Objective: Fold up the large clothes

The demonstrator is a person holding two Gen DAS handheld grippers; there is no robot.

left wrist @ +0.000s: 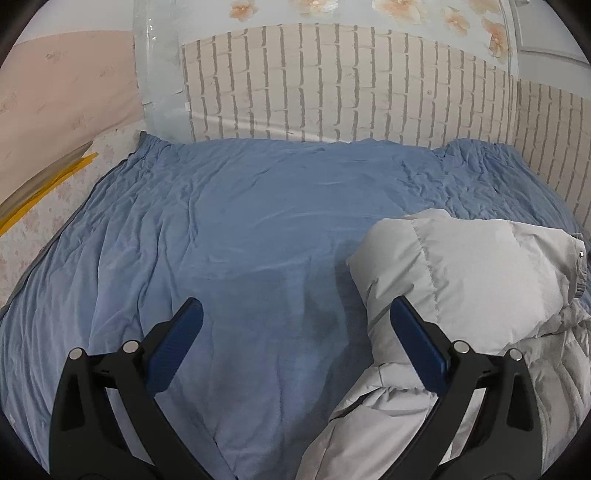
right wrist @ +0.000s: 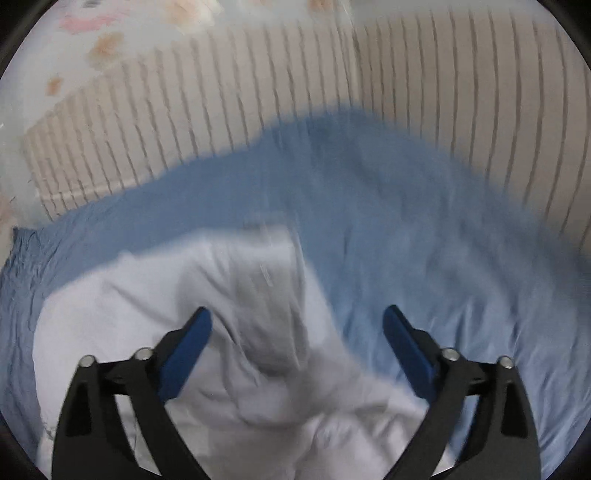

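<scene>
Lying on a wrinkled blue bedsheet (left wrist: 229, 229), a pale grey puffer jacket (left wrist: 472, 280) fills the near right part of the left wrist view. Its quilted upper part is puffed up and folded over, and more of its fabric trails toward the near edge. A small metal snap (left wrist: 581, 254) shows at the jacket's far right edge.

The left gripper (left wrist: 295, 317) hangs above the sheet with its 2 blue-padded fingers (left wrist: 177, 343) spread wide and nothing between them. Its right finger overlaps the jacket's left side in the picture; whether it touches the fabric cannot be told.

Beyond the bed, a brick-pattern wall covering (left wrist: 332, 81) runs along the far side, with floral wallpaper (left wrist: 406, 11) above it. At the left, a yellow strip (left wrist: 48, 184) lies beside the bed.

The right wrist view is heavily motion-blurred. The right gripper (right wrist: 297, 321) also has its fingers (right wrist: 184, 354) spread apart, holding nothing. Below it the jacket (right wrist: 155, 295) sits bunched at the near left, with a raised grey fold (right wrist: 269, 314) between the fingers, and the blue sheet (right wrist: 424, 240) stretches to the right and far side.
</scene>
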